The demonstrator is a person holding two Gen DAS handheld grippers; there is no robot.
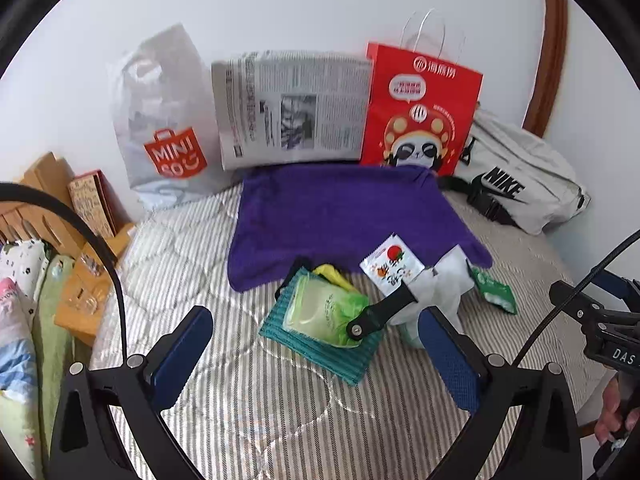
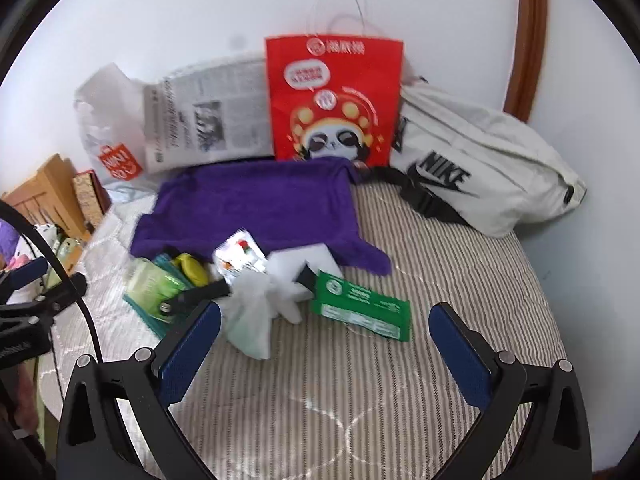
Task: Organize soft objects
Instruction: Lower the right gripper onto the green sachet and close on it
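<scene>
Soft items (image 2: pixel 256 308) cluster w/ black clip (image 1: pixel 382 312) across them.

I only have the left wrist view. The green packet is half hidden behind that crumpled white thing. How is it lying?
Observer: The right wrist view shows the green packet whole, lying flat on the striped bedding.
Operator: Is the right claw open?
Observer: Yes. The right claw is open and empty, and not touching the packet.
Operator: Anything behind the packet?
Observer: A white rectangular block sits just behind it, at the purple towel's near edge.
</scene>
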